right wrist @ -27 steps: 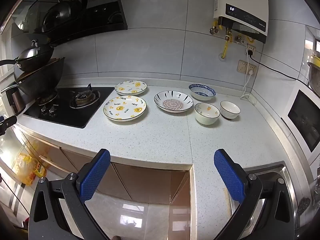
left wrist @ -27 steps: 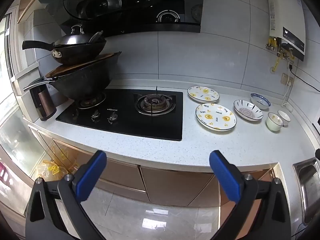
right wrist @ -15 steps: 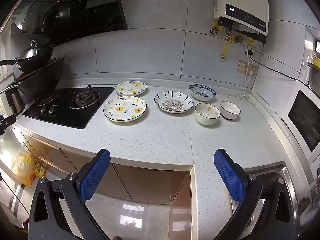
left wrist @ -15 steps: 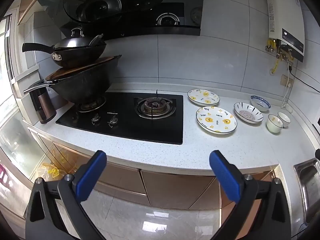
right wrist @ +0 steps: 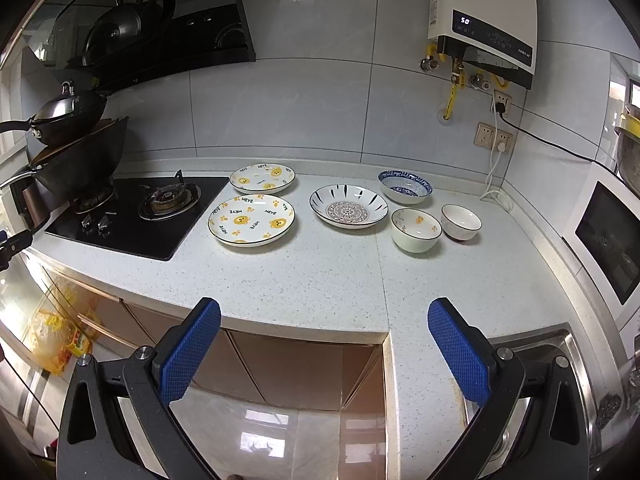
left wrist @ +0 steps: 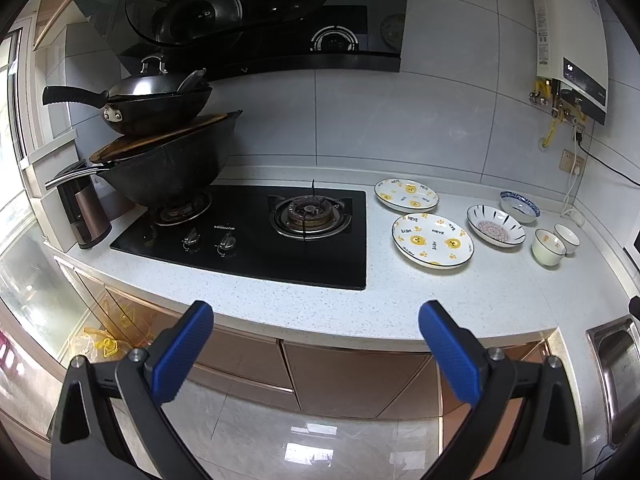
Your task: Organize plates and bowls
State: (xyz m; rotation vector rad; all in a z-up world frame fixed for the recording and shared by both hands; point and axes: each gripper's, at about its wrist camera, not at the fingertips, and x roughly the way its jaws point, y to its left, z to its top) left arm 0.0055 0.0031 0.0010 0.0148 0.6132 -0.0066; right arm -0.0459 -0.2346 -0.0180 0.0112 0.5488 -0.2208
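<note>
Left claw [left wrist: 316,344] wide apart, empty; plates [left wrist: 432,240], bowls [left wrist: 548,246] on countertop [left wrist: 460,300].

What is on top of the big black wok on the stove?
A wooden lid covers the big wok, and a smaller wok with a metal lid sits on that. Whatever is inside either wok is hidden.

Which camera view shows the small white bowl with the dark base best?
The right wrist view shows it best: the small white bowl sits near the middle, large enough to see its rim, inside and dark base beside the cream bowl. The left wrist view shows it tiny at the right edge, partly behind that cream bowl.
</note>
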